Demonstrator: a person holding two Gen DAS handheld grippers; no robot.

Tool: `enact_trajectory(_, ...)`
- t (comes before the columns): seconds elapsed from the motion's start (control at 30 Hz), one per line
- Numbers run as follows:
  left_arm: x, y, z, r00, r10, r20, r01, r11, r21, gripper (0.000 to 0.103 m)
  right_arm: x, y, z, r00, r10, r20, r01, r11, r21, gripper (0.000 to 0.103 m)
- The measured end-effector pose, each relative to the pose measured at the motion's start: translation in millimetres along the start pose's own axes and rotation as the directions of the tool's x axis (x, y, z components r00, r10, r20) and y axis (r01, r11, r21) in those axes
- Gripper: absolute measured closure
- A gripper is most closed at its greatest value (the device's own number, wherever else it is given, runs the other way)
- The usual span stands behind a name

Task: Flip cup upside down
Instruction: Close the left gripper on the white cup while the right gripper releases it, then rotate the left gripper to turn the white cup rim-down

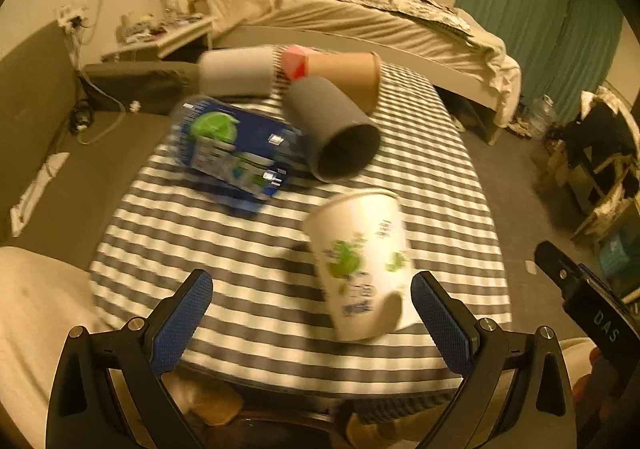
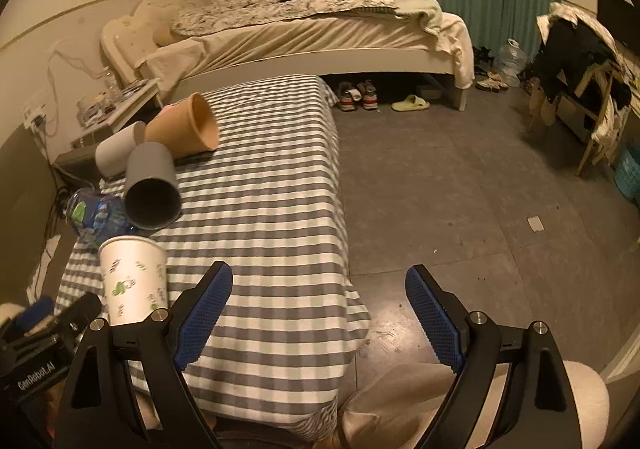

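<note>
A white paper cup (image 1: 362,263) with green print stands upright, mouth up, near the front edge of the striped table (image 1: 248,249). My left gripper (image 1: 312,323) is open; the cup sits between its fingers, close to the right one, not gripped. In the right wrist view the cup (image 2: 134,279) stands at the left, beside the left gripper's body. My right gripper (image 2: 318,315) is open and empty, over the table's right front corner and the floor.
A dark grey cup (image 1: 334,131), a light grey cup (image 1: 238,71) and a brown cup (image 1: 348,75) lie on their sides at the back of the table. A blue plastic package (image 1: 236,149) lies left of them. A bed (image 2: 304,33) stands behind.
</note>
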State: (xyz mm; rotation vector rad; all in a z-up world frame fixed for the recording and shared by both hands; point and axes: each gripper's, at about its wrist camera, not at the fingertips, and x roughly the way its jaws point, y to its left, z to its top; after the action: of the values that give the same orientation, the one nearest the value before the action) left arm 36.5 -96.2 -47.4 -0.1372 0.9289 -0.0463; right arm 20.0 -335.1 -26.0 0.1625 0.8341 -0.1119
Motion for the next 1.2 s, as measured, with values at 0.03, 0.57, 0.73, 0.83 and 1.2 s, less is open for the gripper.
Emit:
enact_trajectory(0.03,3,-5,-1,1.000,-0.002,-0.003,0.002,1.000,0.013,0.001,1,-3,0,1.000,-0.002,-0.001,0.002,1.000,0.013,0.015)
enact_trajectory(0.57,46,-24,-15,0.993,-0.002,-0.118,0.014,0.995,0.097,0.043,20,-24,2,0.998,0.012,-0.061,-0.007,0.997,0.079,0.015)
enact_trajectory(0.73,33,-21,-15,0.992,-0.052,-0.116,0.064,0.993,0.101,0.046,21,-22,3,0.998,0.010,-0.063,-0.005,0.997,0.077,0.015)
enact_trajectory(0.83,18,-17,-13,0.994,-0.064,-0.092,0.075,0.991,0.115,0.046,22,-18,3,0.998,0.006,-0.063,-0.002,0.998,0.068,0.015)
enact_trajectory(1.2,6,-2,-9,0.974,-0.045,-0.224,0.078,0.987,0.138,0.046,19,-9,0,0.998,-0.008,-0.064,0.011,0.999,0.046,0.015)
